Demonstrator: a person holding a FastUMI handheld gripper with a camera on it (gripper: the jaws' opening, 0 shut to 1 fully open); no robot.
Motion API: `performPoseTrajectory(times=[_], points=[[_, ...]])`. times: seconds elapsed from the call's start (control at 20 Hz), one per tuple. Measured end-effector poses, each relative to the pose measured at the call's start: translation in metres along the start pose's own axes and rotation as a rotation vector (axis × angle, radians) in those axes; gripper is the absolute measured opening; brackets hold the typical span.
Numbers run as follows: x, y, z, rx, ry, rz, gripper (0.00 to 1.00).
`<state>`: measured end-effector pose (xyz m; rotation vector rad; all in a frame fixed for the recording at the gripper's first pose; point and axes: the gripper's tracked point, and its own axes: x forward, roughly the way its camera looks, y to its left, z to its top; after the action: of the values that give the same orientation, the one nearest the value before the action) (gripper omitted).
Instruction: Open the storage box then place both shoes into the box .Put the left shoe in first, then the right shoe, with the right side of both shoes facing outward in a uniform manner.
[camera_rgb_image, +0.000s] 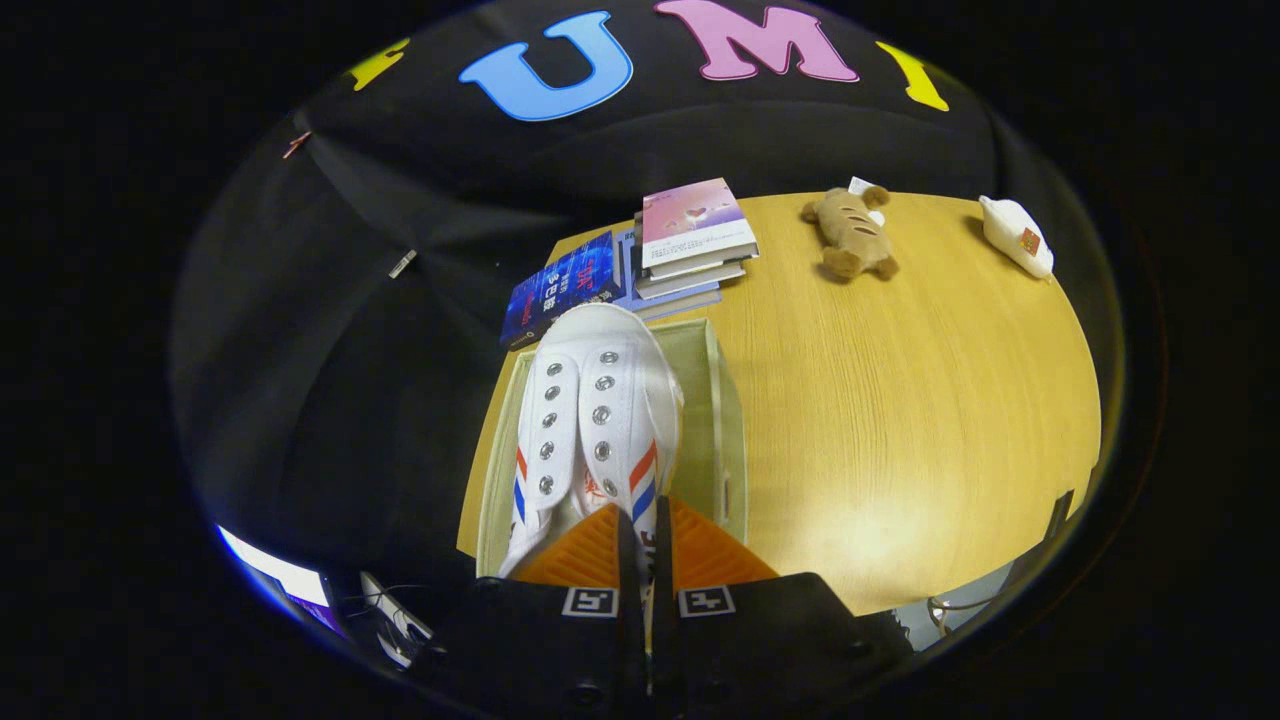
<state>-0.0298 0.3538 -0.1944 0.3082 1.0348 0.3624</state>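
- The storage box (722, 420), clear-walled and lidless as we see it, sits at the desk's (900, 420) left edge, its far end near the books.
- We hold one white canvas shoe (600, 400) over or inside that box, toe pointing away from us; we cannot tell whether its sole touches the bottom.
- The claw (642, 545) is nearly closed, its two fingers pinching the thin edge of the shoe's heel opening between them.
- We judge the shoe light and soft: the canvas upper folds under pressure, the rubber toe cap is stiffer. The heel collar gives a thin, firm lip to hold, though the shoe may swing from it.
- Count, left to right: one blue book (560, 290) lying flat, one stack of books (690, 245) at the far left corner, one shoe, one box, one brown plush toy (852, 235) and one white plush toy (1015, 235) along the far edge.
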Motion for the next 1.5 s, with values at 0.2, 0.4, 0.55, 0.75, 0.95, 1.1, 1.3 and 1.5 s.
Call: performPoseTrajectory(times=[0.2, 0.4, 0.55, 0.75, 0.95, 1.1, 1.3, 1.5], points=[[0.015, -0.003, -0.012, -0.053, 0.007, -0.034, 0.1], [-0.005, 0.023, 0.011, -0.013, -0.08, 0.073, 0.71], [-0.03, 0.021, 0.023, -0.102, -0.125, 0.102, 0.94], [-0.073, -0.004, 0.053, -0.211, -0.254, 0.106, 0.99], [-0.122, -0.046, 0.086, -0.32, -0.393, 0.087, 0.99], [-0.153, -0.08, 0.108, -0.366, -0.506, 0.069, 0.99], [-0.194, -0.128, 0.131, -0.362, -0.642, 0.037, 0.99], [-0.233, -0.194, 0.154, -0.323, -0.773, -0.054, 0.99]])
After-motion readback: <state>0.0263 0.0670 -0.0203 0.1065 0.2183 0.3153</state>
